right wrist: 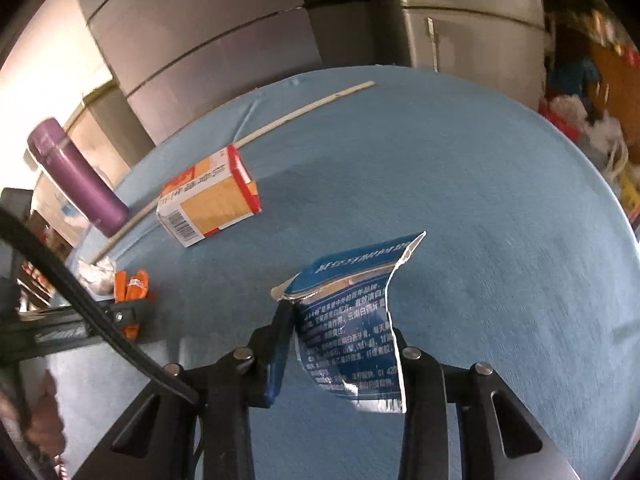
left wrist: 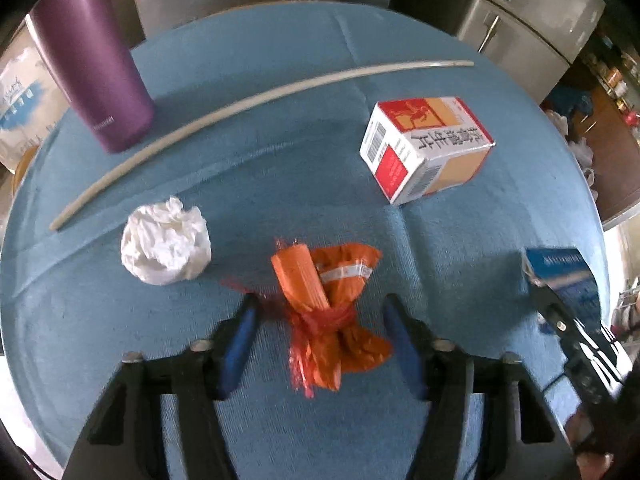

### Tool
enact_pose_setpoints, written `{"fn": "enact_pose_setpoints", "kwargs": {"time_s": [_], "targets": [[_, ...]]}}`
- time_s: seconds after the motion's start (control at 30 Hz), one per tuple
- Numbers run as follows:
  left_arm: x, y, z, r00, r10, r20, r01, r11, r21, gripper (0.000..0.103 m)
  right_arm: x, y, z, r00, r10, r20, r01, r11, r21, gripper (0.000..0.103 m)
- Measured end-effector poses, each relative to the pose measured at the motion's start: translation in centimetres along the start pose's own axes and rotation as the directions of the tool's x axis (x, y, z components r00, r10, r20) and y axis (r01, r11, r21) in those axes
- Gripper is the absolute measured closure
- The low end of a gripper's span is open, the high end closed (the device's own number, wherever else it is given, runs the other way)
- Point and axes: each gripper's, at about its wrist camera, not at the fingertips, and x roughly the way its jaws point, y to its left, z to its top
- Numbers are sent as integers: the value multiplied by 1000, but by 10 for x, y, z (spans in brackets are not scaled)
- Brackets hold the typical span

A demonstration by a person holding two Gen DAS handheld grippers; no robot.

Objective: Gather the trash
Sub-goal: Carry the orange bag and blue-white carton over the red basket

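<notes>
Right wrist view: right hand-held gripper (right wrist: 340, 344) clamps torn blue printed packet (right wrist: 352, 320); left hand-held gripper (left wrist: 320, 328) straddles orange tied plastic bundle (left wrist: 328, 304), unclamped.

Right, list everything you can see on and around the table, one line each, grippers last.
Table: one, blue cloth.
Flask: one, purple, upright, far left.
Stick: one, pale, long, lying behind the other items.
Carton: one, red, orange, white, on its side.
Crumpled tissue: one, white, beside the orange wrapper.
Orange wrapper: one, tied with red netting, between the left fingers.
Blue packet: one, torn, printed.
Fridge: one, silver, behind the table.
Left gripper: black and blue, open around the wrapper.
Right gripper: shut on the blue packet.
</notes>
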Motion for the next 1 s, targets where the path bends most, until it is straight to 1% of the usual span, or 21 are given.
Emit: {"fn": "enact_pose_setpoints", "kwargs": {"time_s": [0.03,0.07,0.13,0.2,0.33,0.4,0.5,0.57,0.67,0.73,0.77,0.83,0.87,1.0], "targets": [[-1,1,-1,1000,2,8,-2,1000,0,61,-3,-6,-2,1000,24,-3,-23,999,22,67],[-2,2,-3,1000,-9,12,9,1000,-3,71,-6,-12,-4,999,50,-6,-50,998,44,67],[-5,6,-8,999,-33,9,33,999,-8,71,-12,-22,-8,995,100,-6,-99,991,90,67],[-9,10,-15,999,-34,9,34,999,-8,72,-21,-28,-16,991,133,4,-132,984,123,67],[-28,22,-38,998,-52,28,52,998,-23,72,-43,-27,-30,982,185,35,-188,972,141,67],[-44,27,-52,998,-31,49,32,999,-16,72,-54,-23,-36,977,207,52,-213,967,137,67],[-72,31,-77,995,-25,94,27,1000,-17,72,-68,-13,-46,968,244,64,-251,959,131,67],[-90,33,-88,992,5,127,-4,1000,-12,72,-75,-3,-51,963,262,63,-268,956,117,67],[-126,36,-109,976,62,209,-62,998,-2,72,-88,19,-59,956,287,66,-291,954,71,67],[-151,39,-127,955,128,269,-136,991,8,72,-99,35,-65,948,310,69,-313,949,40,67],[-162,44,-134,944,150,294,-160,987,10,72,-104,41,-68,946,318,68,-321,947,28,67],[-182,50,-150,926,182,330,-196,980,10,72,-114,57,-74,938,339,67,-339,941,-5,67],[-187,53,-152,919,194,343,-210,978,8,72,-119,63,-77,936,345,68,-345,939,-17,67],[-216,68,-179,883,248,398,-263,965,-19,72,-140,90,-90,923,379,65,-375,925,-70,67]]}}
